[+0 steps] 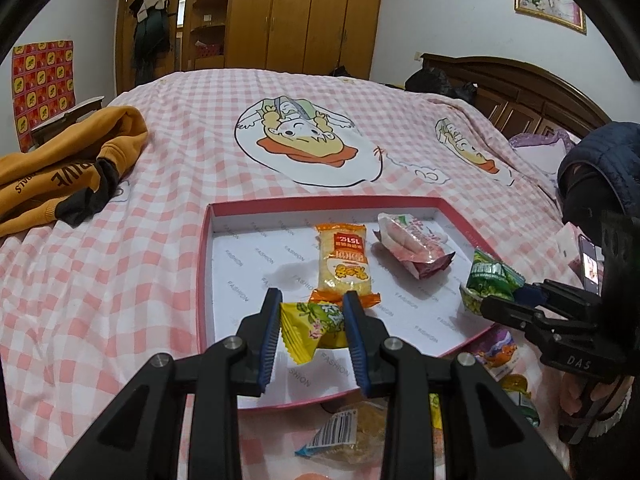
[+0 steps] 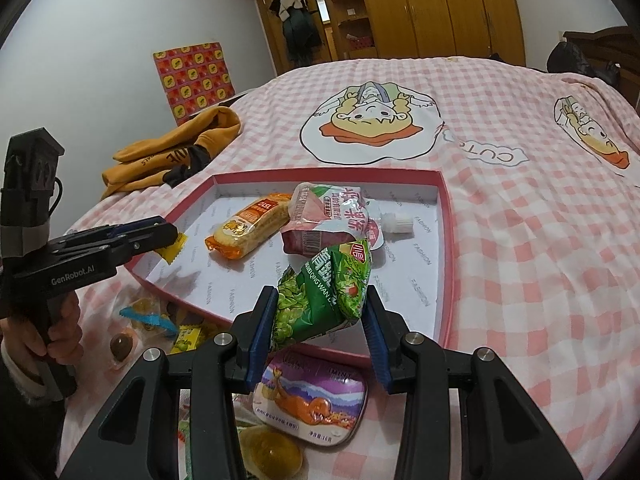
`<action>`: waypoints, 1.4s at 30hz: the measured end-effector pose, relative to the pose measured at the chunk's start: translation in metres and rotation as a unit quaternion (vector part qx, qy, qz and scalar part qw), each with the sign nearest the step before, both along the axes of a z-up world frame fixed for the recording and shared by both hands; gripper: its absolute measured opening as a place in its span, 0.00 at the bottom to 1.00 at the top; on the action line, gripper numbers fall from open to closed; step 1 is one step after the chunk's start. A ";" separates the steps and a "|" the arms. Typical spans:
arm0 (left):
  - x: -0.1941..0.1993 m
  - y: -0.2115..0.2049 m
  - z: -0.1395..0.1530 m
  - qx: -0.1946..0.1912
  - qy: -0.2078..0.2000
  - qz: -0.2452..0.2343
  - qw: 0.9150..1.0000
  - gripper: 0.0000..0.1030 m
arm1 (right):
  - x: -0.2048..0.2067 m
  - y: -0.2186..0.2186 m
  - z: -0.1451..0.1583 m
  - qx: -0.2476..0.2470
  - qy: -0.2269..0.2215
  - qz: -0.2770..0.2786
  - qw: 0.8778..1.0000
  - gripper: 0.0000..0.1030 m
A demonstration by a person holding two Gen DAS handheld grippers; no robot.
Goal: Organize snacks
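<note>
On the left of the bed (image 1: 140,240), with its pink-and-white checked cover, lay a crumpled mustard sweatshirt (image 1: 60,168), soft and out of play. The left gripper (image 1: 312,320) had its jaws closed narrow on a small yellow snack packet (image 1: 316,326), gripped across its middle just above the near left part of the pink-rimmed box lid (image 1: 202,280), a shallow, stiff card tray with a white printed liner. Inside it lay an orange wafer bar (image 1: 342,260), long and rigid-looking, likely brittle if squeezed, and beside it a pink jelly pouch (image 2: 332,216) with a white spout, floppy and slick. Further right, the right gripper (image 2: 320,320) held a green pea packet (image 2: 324,292) above the lid's near edge, jaws pinching the crinkled foil at its lower end. Both held packets looked light and air-filled; foil slips, so a hold across the body seemed safer than one on a crimped seam. Loose sweets and a flat, glossy mint tin (image 2: 312,404) waited on the bed nearest the person.
</note>
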State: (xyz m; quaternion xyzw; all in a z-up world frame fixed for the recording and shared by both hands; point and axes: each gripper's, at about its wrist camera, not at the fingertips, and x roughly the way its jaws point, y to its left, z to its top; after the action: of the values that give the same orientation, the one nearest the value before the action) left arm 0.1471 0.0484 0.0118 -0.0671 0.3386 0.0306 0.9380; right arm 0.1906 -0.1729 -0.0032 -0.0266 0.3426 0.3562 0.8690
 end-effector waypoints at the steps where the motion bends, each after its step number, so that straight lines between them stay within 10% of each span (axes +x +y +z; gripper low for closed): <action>1: 0.002 0.000 -0.001 0.000 0.000 -0.001 1.000 0.31 | 0.001 0.001 -0.001 0.000 0.001 0.000 1.000 0.42; 32: 0.016 0.005 -0.016 -0.004 0.019 0.006 1.000 0.32 | 0.015 0.015 -0.015 -0.031 0.000 -0.014 0.999 0.44; 42: 0.012 0.005 -0.010 0.009 0.014 0.006 1.000 0.52 | 0.011 0.010 -0.011 -0.022 -0.004 -0.016 1.000 0.59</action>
State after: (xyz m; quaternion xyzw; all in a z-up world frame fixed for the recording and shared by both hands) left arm 0.1588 0.0530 0.0019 -0.0603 0.3509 0.0398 0.9336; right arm 0.2011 -0.1630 -0.0143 -0.0420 0.3473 0.3340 0.8753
